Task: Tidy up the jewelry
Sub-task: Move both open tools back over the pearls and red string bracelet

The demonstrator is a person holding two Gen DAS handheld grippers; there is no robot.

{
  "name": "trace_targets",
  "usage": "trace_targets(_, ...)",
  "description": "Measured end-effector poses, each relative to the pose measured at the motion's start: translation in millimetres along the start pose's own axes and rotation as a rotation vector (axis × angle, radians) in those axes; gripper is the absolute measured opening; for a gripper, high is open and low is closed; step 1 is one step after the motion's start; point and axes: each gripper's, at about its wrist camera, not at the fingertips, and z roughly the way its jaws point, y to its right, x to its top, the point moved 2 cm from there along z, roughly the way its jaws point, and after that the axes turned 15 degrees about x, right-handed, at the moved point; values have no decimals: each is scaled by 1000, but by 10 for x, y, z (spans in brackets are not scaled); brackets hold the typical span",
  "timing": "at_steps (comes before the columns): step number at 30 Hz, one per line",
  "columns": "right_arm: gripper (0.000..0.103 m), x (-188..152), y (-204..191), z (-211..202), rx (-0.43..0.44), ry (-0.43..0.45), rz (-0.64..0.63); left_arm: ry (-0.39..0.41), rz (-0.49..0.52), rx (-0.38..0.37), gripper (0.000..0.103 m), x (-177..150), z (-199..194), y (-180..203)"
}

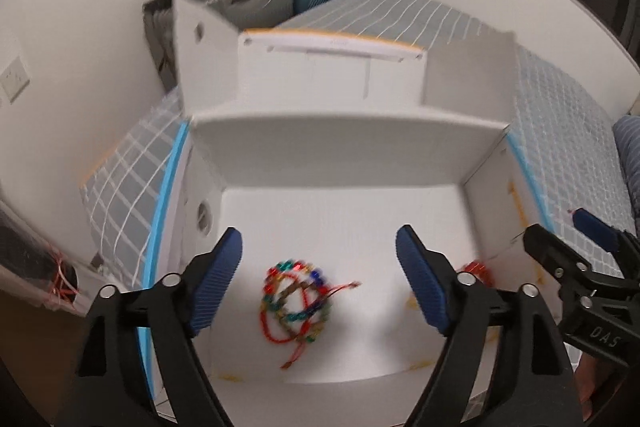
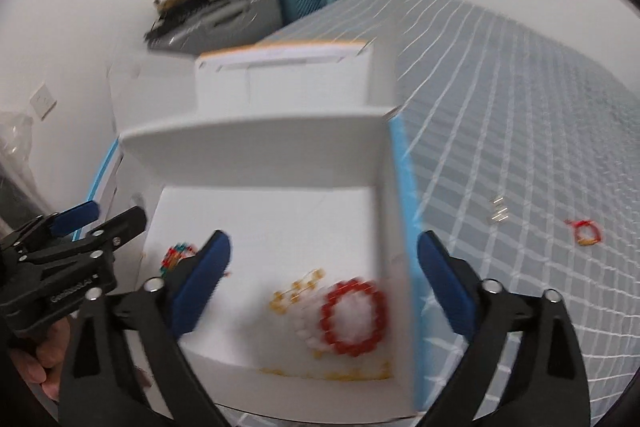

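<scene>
Left gripper (image 1: 318, 283): jaws stood wide apart, nothing between them, above the box floor.
Right gripper (image 2: 324, 283): jaws wide, empty, straddling the box's right wall.
Box (image 1: 340, 155): white, open, resting on a checked cloth (image 2: 520, 147).
Colourful bracelets (image 1: 298, 301): lay tangled on the box floor, lower centre of the left view.
Red bead bracelet (image 2: 354, 313): lay inside the box, lower centre of the right view, beside yellow beads (image 2: 294, 293).
Small red bracelet (image 2: 586, 231): lay on the cloth at right, well apart from the box.

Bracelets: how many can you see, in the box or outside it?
4 at least. In the box: multicoloured bracelet, red bracelet, white bracelet partly under it. Outside: small red bracelet on the mattress. Yellow beads may be more.
</scene>
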Motion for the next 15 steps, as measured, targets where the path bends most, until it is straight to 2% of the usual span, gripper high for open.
trace_targets(3,95,75,211,-208,-42,46,8,42,7,-24,89,119,-117,192)
trace_targets(8,95,179,726,-482,-128,99,41,111,51,-80,97,264,-339,718)
trace_targets(15,95,177,1639,-770,-242,127,151,113,127,-146,97,297,-427,1591)
